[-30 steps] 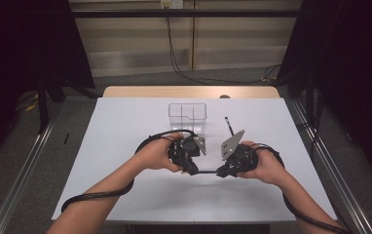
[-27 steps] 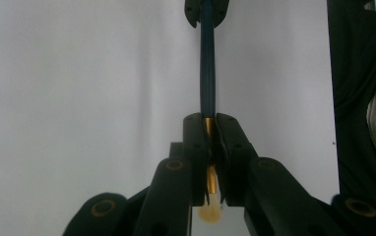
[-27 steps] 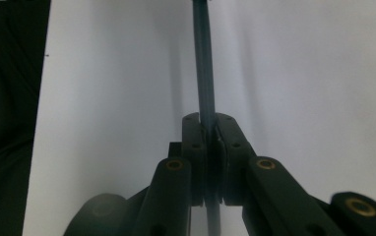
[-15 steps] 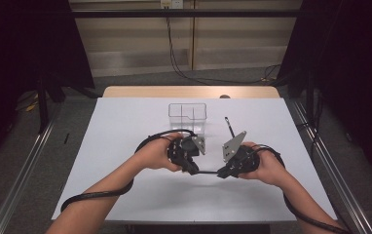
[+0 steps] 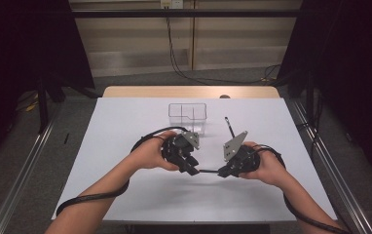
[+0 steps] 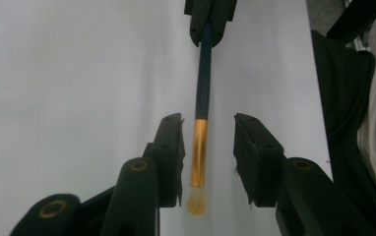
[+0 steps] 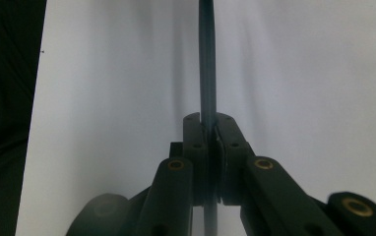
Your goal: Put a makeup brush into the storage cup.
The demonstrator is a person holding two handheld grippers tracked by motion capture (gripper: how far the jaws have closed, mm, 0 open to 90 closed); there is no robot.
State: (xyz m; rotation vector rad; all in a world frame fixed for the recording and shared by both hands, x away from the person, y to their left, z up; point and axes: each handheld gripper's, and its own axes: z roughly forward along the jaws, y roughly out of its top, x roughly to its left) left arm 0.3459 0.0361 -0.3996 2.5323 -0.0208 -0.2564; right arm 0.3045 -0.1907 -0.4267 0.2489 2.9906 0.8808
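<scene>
A thin brush (image 6: 203, 88) with a dark blue handle, a gold ferrule and pale bristles hangs level above the white table (image 5: 125, 126). My right gripper (image 7: 206, 120) is shut on its handle end, and that same gripper (image 6: 209, 19) appears at the top of the left gripper view. My left gripper (image 6: 208, 123) has just been opening. Its pads stand apart on either side of the gold ferrule without pressing it. In the high view the brush (image 5: 208, 171) bridges the left gripper (image 5: 192, 168) and the right gripper (image 5: 221, 172).
A clear plastic box (image 5: 188, 114) with compartments stands on the table behind the hands. A dark pen-like stick (image 5: 229, 126) lies to its right. Metal rails run along both sides of the table, and cables trail from both grippers.
</scene>
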